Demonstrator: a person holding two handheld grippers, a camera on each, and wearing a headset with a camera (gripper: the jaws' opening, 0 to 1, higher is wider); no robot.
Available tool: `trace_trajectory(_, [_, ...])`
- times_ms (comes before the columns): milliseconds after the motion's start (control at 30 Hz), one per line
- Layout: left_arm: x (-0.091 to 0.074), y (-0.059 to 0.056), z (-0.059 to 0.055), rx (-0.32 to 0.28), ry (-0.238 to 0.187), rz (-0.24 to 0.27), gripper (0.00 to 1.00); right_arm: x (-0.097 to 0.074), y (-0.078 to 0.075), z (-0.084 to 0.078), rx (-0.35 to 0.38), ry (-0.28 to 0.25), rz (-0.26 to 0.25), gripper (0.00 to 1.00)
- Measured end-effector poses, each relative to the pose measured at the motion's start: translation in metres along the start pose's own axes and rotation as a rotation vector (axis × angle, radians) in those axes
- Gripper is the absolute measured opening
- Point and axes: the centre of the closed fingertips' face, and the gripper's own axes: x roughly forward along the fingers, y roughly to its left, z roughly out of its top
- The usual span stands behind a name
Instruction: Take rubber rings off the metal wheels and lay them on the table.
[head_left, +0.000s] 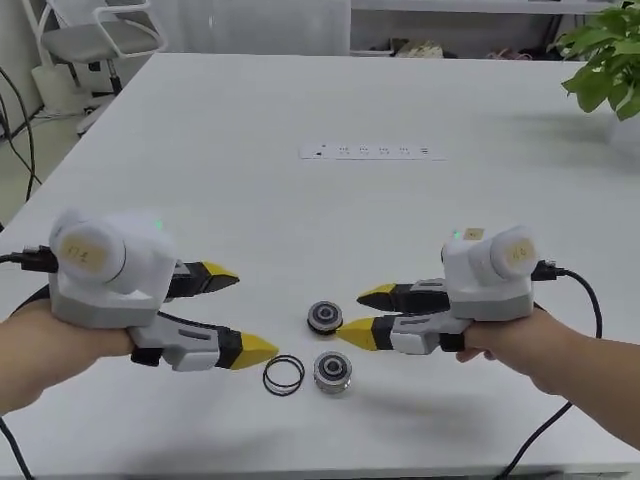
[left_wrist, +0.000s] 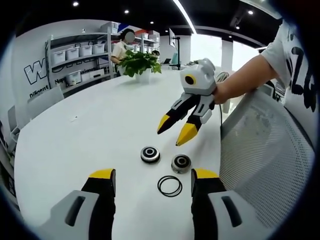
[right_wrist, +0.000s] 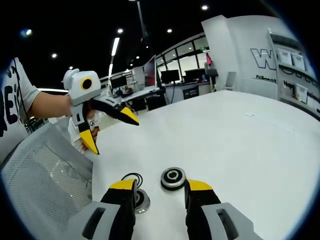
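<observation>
Two small metal wheels sit near the white table's front edge. The farther wheel (head_left: 324, 316) (left_wrist: 150, 154) (right_wrist: 173, 178) wears a black rubber band. The nearer wheel (head_left: 332, 369) (left_wrist: 181, 163) (right_wrist: 140, 200) looks barer and shinier. Loose black rubber rings (head_left: 283, 375) (left_wrist: 170, 186) (right_wrist: 131, 176), two overlapping loops, lie flat beside it. My left gripper (head_left: 240, 312) (left_wrist: 153, 176) is open, left of the wheels, with nothing between its jaws. My right gripper (head_left: 355, 313) (right_wrist: 161, 185) is open too, its tips just right of the farther wheel and apart from it.
A flush socket panel (head_left: 365, 152) lies in the tabletop farther back. A potted plant (head_left: 605, 60) stands at the far right, and an office chair (head_left: 100, 35) at the far left. A mesh chair back (left_wrist: 265, 150) is close by the table's front edge.
</observation>
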Motion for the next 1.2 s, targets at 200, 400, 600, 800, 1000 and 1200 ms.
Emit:
trace_trajectory(200, [0.004,0.002,-0.001,0.000,0.005,-0.006,0.57,-0.001,-0.003,-0.002,-0.004,0.008,-0.009,0.35])
trace_trajectory(400, [0.009,0.004,-0.003,0.007,0.019,-0.014,0.55,0.000,-0.005,-0.004,-0.011,0.015,-0.014,0.34])
trace_trajectory(600, [0.015,0.006,-0.001,0.010,0.020,-0.017,0.54,0.001,-0.007,-0.006,-0.016,0.022,-0.019,0.34])
trace_trajectory(800, [0.023,0.005,0.000,0.017,0.025,-0.027,0.53,0.001,-0.009,-0.009,-0.023,0.030,-0.024,0.33])
trace_trajectory(1000, [0.030,0.005,-0.001,0.019,0.035,-0.038,0.51,0.001,-0.011,-0.011,-0.025,0.037,-0.028,0.33])
trace_trajectory(1200, [0.038,0.003,-0.001,0.023,0.042,-0.049,0.50,0.000,-0.013,-0.014,-0.023,0.042,-0.032,0.33])
